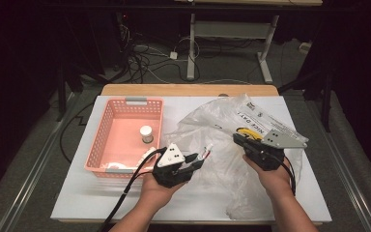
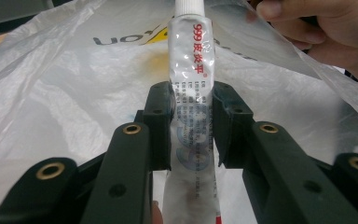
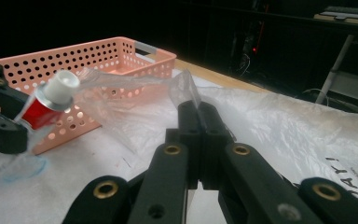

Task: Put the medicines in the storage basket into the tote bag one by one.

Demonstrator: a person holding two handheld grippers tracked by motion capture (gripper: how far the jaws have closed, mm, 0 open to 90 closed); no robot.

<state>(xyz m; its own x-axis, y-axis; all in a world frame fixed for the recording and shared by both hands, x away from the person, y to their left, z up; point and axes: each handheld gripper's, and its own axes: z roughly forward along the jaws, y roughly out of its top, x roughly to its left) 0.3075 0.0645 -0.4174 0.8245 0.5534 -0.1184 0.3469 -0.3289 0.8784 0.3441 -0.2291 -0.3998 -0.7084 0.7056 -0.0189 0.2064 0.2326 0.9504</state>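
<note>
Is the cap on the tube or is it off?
On. A white cap sits on the end of the tube that the left claw clamps.

Pink perforated basket (image 1: 110,126) sits on left part of white bench (image 1: 77,198), w/ grey handles at near & far ends. Inside it: small white-capped bottle (image 1: 146,133) standing upright near middle, plus white item (image 1: 147,154) at near right corner. Behind bench: dark floor w/ tangled cables (image 1: 149,63) & white desk legs (image 1: 191,48).

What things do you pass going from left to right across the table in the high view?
Pink basket → small white bottle → left gripper → tube → right gripper
</note>
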